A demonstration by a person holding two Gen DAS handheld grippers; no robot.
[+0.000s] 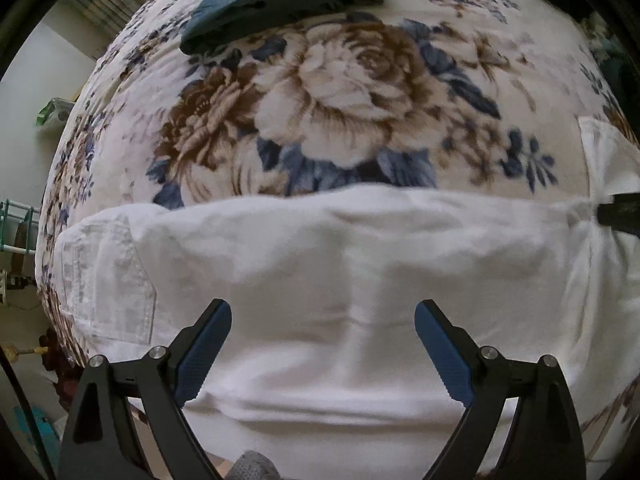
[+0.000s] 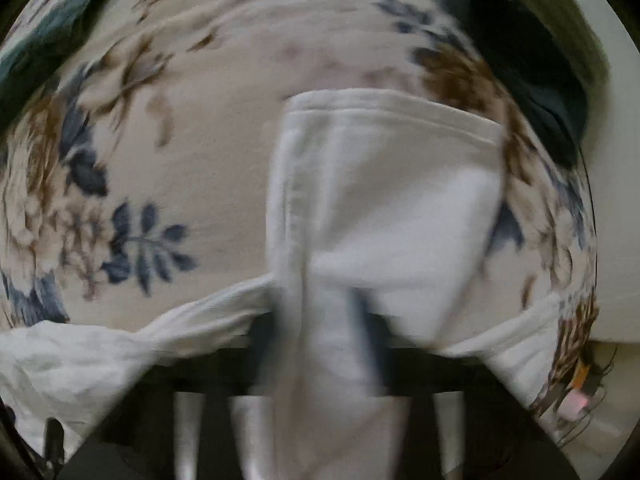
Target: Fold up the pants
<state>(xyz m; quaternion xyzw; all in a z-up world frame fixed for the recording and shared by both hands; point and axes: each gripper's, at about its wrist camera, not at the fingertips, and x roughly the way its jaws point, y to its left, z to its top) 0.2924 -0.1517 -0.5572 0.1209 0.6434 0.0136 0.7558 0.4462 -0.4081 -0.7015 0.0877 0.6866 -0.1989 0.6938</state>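
White pants [image 1: 360, 264] lie across a floral blanket [image 1: 360, 80], with a back pocket [image 1: 112, 276] at the left. My left gripper [image 1: 323, 344] hovers just over the cloth, jaws wide apart, blue pads [image 1: 208, 352] bare and nothing between them. In the blurred right wrist view a pant leg [image 2: 392, 184] runs away from the camera to its hem [image 2: 392, 112]. My right gripper [image 2: 332, 320] is shut on bunched cloth, which hides most of the fingers; one blue pad [image 2: 362, 312] shows. The right gripper's dark tip [image 1: 618, 210] also shows at the right edge of the left wrist view, pinching the fabric.
A folded dark teal garment [image 1: 288, 0] lies at the far side of the blanket. Another dark garment [image 2: 532, 92] sits at the blanket's far right edge. Left of the bed are a wall [image 1: 36, 80], a green bag [image 1: 52, 110] and a teal rack [image 1: 16, 224].
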